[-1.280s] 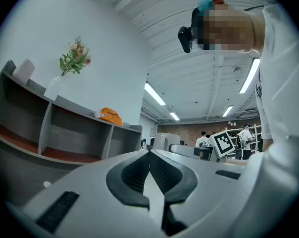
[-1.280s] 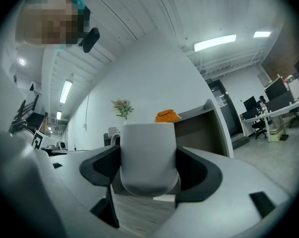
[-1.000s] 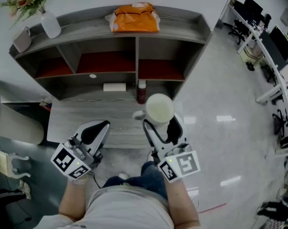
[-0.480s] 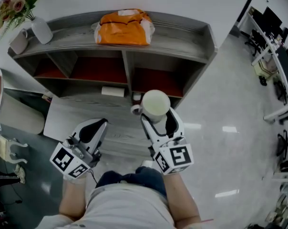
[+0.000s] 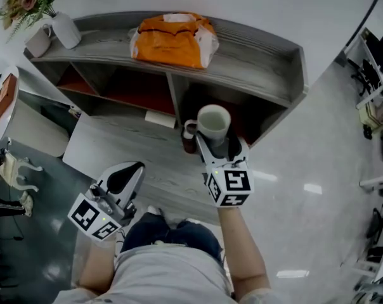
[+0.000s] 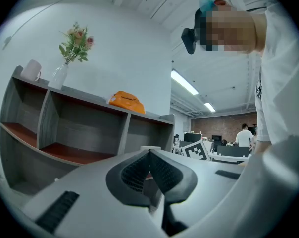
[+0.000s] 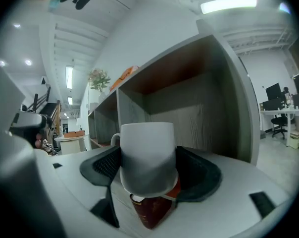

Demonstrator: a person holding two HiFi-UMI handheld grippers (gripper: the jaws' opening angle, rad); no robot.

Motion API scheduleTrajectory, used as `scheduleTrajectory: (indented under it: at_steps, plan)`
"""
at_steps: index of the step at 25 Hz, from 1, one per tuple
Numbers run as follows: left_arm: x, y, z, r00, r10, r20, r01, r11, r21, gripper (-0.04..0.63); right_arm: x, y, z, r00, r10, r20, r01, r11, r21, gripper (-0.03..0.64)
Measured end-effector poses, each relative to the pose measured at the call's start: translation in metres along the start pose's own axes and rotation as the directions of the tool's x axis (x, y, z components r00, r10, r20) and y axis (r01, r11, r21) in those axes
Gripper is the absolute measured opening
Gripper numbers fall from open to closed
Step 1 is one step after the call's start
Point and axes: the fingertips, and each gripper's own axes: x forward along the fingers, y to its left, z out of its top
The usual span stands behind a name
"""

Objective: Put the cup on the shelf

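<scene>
A white cup [image 5: 213, 121] with its handle to the left sits between the pads of my right gripper [image 5: 215, 140], which is shut on it. In the head view the cup hangs in front of the shelf's [image 5: 267, 56] lower right compartment. The right gripper view shows the cup [image 7: 147, 155] upright between the black pads, with that compartment [image 7: 201, 100] behind it and a dark red bottle [image 7: 151, 211] just below. My left gripper [image 5: 124, 177] hangs low over the desk's front edge, jaws together and empty. In its own view the left gripper [image 6: 149, 157] is shut.
An orange bag [image 5: 173, 38] lies on the shelf top, with a flower vase [image 5: 65, 29] and a white mug [image 5: 38, 42] at its left end. A white box [image 5: 160, 119] lies on the grey desk [image 5: 109, 147] under the shelf. A round table [image 5: 4, 100] stands at the left.
My right gripper has carried the cup up and forward, from over the desk to the mouth of the lower right compartment. The left gripper has stayed low and shut.
</scene>
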Motion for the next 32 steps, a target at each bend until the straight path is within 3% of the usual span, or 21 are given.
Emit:
scheduleTrajectory:
  at_steps: [11, 24, 32]
  plan:
    - [-0.01, 0.029, -0.004, 0.999, 0.04, -0.019, -0.041, 0.999, -0.019, 0.017, 0.047, -0.036, -0.03, 0.992, -0.077, -0.103, 0.077, 0.997, -0.012, 0.351]
    - [-0.019, 0.054, -0.011, 0.999, 0.04, -0.031, -0.041, 0.999, -0.036, 0.017, 0.074, -0.036, -0.054, 0.967, -0.148, -0.207, 0.127, 0.986, -0.111, 0.351]
    - [-0.021, 0.061, -0.017, 0.998, 0.044, -0.038, -0.046, 0.997, -0.054, 0.017, 0.089, -0.045, -0.053, 0.956, -0.181, -0.229, 0.158, 0.981, -0.114, 0.351]
